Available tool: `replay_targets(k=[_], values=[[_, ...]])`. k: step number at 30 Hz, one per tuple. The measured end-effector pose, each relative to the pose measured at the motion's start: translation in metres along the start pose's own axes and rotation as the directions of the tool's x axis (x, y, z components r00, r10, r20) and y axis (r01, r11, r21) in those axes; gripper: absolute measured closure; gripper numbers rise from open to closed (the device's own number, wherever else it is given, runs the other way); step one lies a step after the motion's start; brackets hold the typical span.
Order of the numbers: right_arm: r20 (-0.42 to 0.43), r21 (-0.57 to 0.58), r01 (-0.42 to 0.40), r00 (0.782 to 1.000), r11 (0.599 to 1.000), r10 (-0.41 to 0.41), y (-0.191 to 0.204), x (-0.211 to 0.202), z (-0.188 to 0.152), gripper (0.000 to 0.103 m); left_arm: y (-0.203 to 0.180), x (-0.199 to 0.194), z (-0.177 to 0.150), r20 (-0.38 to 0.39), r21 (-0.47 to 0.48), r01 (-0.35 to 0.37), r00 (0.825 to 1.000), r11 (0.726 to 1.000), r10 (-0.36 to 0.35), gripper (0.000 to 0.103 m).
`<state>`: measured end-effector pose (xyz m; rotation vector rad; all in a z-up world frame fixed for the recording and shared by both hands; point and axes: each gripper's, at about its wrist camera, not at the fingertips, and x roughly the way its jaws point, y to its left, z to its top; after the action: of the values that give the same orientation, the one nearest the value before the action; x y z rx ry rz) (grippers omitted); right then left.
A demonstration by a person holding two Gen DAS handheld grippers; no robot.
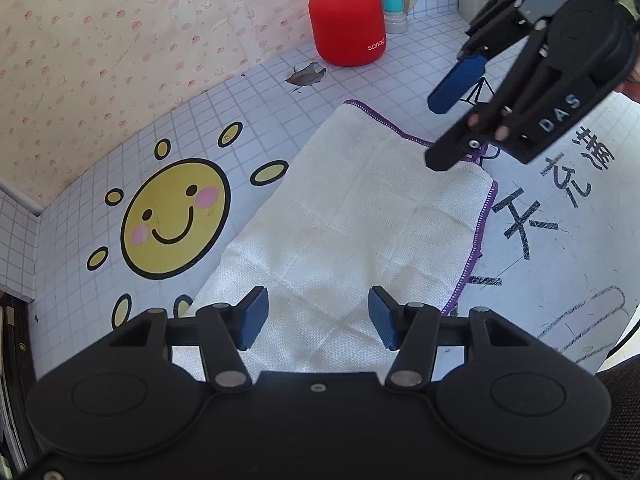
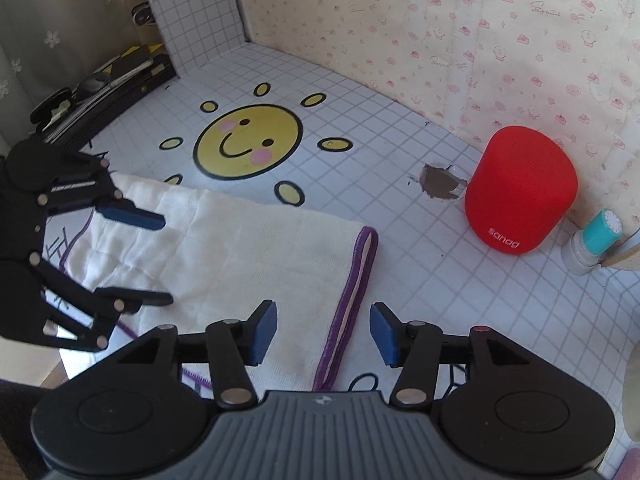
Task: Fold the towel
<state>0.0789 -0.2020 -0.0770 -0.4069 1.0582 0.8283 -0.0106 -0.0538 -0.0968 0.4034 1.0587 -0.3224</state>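
A white towel (image 1: 360, 216) with purple stitched edging lies folded flat on the gridded table mat; it also shows in the right wrist view (image 2: 248, 256). My left gripper (image 1: 318, 322) is open and empty, hovering over the towel's near end. My right gripper (image 2: 323, 332) is open and empty above the towel's purple-edged end (image 2: 352, 280). In the left wrist view the right gripper (image 1: 444, 132) hangs above the towel's far right corner. In the right wrist view the left gripper (image 2: 166, 260) is open over the towel's left part.
A red cylindrical speaker (image 1: 347, 24) stands at the back by the patterned wall, with a small teal-capped bottle (image 1: 394, 8) beside it. The mat has a torn hole (image 1: 306, 76) and a sun drawing (image 1: 176, 216). Clutter sits past the table's left edge (image 2: 100, 88).
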Motion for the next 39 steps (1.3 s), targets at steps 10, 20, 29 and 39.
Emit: replay_targets(k=[10, 20, 29, 39], values=[[-0.036, 0.038, -0.014, 0.999, 0.999, 0.016, 0.014, -0.002, -0.031, 0.052, -0.002, -0.003, -0.003, 0.003, -0.002, 0.0, 1.0, 1.0, 0.0, 0.046], [-0.046, 0.093, -0.007, 0.999, 0.996, 0.011, 0.012, 0.008, -0.034, 0.075, -0.004, -0.01, -0.008, 0.012, 0.002, -0.008, 1.0, 1.0, 0.008, 0.041], [-0.034, 0.098, 0.001, 0.999, 0.995, 0.002, 0.015, 0.003, -0.033, 0.098, -0.008, -0.012, -0.004, 0.029, -0.011, -0.002, 1.0, 1.0, 0.002, 0.039], [0.071, 0.081, 0.01, 0.997, 0.997, -0.015, 0.021, -0.027, -0.007, 0.099, 0.006, -0.01, -0.01, 0.012, -0.083, 0.026, 1.0, 0.996, -0.025, 0.067]])
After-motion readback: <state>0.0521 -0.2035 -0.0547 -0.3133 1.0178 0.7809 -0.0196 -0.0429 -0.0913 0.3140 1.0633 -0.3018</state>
